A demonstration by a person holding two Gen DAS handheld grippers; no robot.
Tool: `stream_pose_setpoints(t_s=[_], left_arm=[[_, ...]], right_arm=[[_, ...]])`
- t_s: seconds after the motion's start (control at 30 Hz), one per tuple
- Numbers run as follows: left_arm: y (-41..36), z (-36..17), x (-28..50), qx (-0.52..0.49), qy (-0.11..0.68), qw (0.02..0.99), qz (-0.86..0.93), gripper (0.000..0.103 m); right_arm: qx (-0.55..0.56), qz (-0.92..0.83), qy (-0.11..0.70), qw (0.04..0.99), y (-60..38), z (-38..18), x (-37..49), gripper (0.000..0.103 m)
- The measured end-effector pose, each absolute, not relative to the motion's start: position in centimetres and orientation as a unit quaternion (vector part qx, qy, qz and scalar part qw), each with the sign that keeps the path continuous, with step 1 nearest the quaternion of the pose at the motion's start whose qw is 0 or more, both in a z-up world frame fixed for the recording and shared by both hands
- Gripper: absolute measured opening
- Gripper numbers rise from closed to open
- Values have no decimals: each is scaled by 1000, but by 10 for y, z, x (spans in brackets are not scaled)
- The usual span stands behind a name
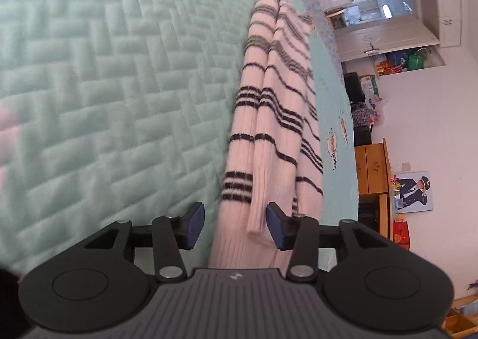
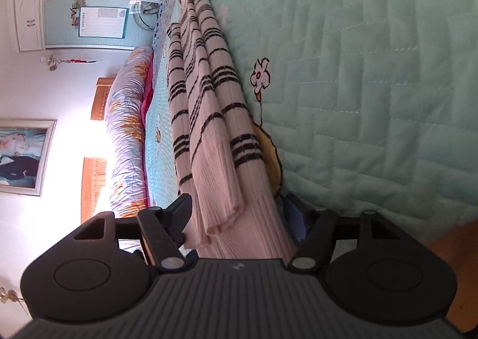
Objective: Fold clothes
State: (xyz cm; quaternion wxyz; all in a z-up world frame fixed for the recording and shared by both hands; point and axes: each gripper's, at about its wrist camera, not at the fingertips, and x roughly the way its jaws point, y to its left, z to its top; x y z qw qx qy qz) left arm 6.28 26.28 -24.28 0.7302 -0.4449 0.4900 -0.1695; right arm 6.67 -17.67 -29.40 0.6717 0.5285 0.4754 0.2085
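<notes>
With the cream black-striped knitted sweater folded narrow on the mint quilted bedspread, both the left gripper and right gripper stand part-open astride its ribbed end, pinching nothing, so back off without snagging it.

Left gripper: black linkage arms, silver pivot screws, blue pads, ribbed grey housing with a small logo at 12 o'clock; right gripper matches.

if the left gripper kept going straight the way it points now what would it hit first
Most likely the striped sweater: its ribbed cuff lies between the open pads of the left gripper, apparently untouched, and the folded body runs straight ahead over the green quilt.
</notes>
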Motion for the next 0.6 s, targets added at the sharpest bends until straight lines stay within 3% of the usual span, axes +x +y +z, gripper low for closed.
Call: stream_pose_setpoints(t_s=[0.13, 0.2, 0.23, 0.27, 0.33, 0.6], left_arm=[[245, -250, 76, -442, 494, 725, -190, 56], [240, -251, 79, -437, 493, 728, -191, 50], [239, -251, 78, -432, 494, 730, -189, 38], [238, -251, 77, -426, 496, 733, -188, 28], [237, -244, 68, -414, 483, 747, -195, 21], [231, -202, 20, -400, 440, 776, -209, 18]], right_arm=[[531, 224, 473, 667, -163, -298, 84, 64], [506, 231, 493, 669, -152, -299, 94, 26], [498, 229, 503, 669, -148, -301, 96, 19], [496, 228, 503, 670, -146, -301, 96, 19], [491, 233, 492, 680, -146, -292, 91, 17], [492, 264, 456, 693, -148, -245, 54, 16]])
